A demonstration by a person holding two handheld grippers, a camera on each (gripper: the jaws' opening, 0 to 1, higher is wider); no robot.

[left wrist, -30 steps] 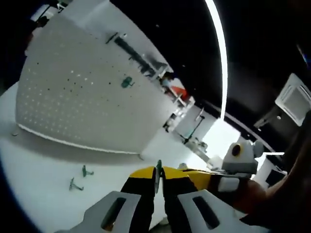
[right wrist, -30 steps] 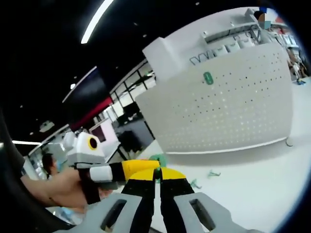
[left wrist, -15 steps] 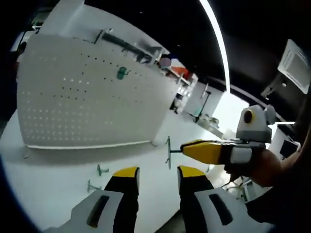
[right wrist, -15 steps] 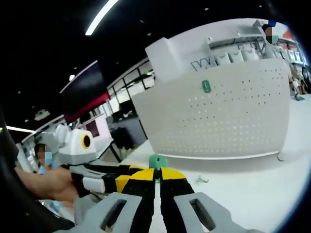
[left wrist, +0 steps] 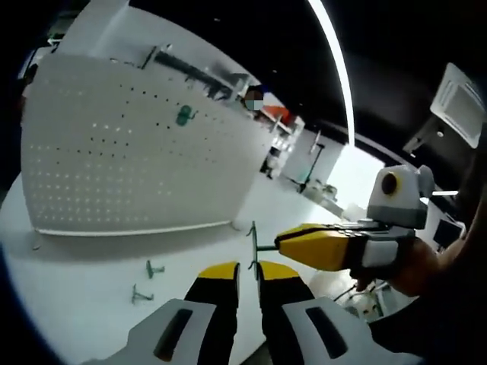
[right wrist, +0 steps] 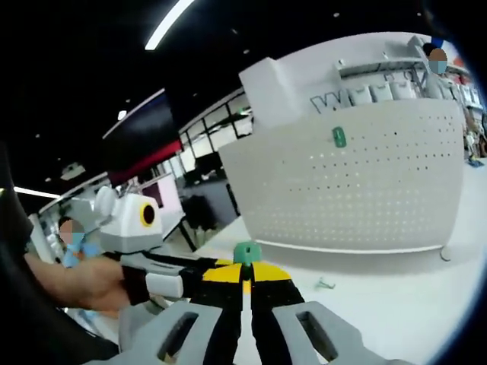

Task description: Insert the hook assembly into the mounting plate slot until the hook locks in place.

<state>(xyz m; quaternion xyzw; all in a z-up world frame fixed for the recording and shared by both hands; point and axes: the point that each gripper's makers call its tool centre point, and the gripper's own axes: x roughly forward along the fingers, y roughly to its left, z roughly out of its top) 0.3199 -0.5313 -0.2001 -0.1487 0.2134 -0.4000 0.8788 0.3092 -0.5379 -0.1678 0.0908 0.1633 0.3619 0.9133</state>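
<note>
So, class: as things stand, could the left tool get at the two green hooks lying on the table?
Probably yes: the hooks lie loose on open table, nothing between them and the left tool.

The left gripper [left wrist: 247,271], wide open half a second ago, is now nearly closed around the green hook [left wrist: 252,245]. The hook is gripped by the right gripper [right wrist: 244,275], whose yellow fingers [left wrist: 316,246] are now brought closer to the left's.
</note>
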